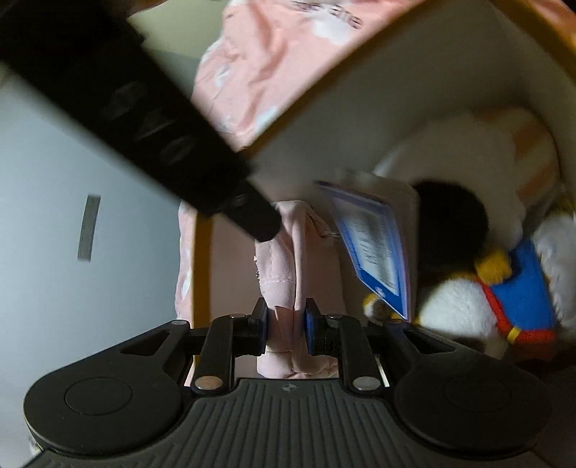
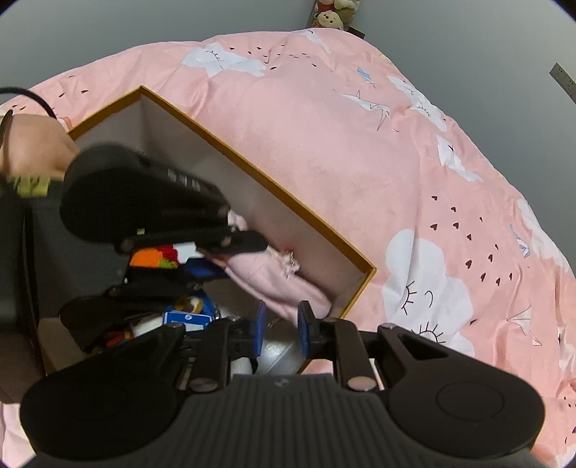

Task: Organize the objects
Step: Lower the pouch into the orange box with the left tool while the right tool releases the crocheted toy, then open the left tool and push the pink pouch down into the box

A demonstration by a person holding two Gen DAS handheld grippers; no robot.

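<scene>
An open cardboard box (image 2: 288, 194) with an orange rim lies on the bed. My left gripper (image 1: 286, 324) reaches into it, shut on a pale pink soft toy (image 1: 309, 259) whose fabric is pinched between the blue pads. In the right wrist view the left gripper (image 2: 230, 257) comes in from the left, with the pink toy (image 2: 273, 280) lying against the box's far wall. My right gripper (image 2: 282, 331) hovers over the box's near corner, jaws nearly together and nothing between them. One of its black fingers (image 1: 252, 219) crosses the left wrist view.
Beside the pink toy the box holds a white plush toy in blue and red (image 1: 504, 295), a blue card tag (image 1: 374, 244) and other colourful toys (image 2: 154, 257). A pink cloud-print bedcover (image 2: 360, 144) surrounds the box. More plush toys (image 2: 334, 14) sit far off by the wall.
</scene>
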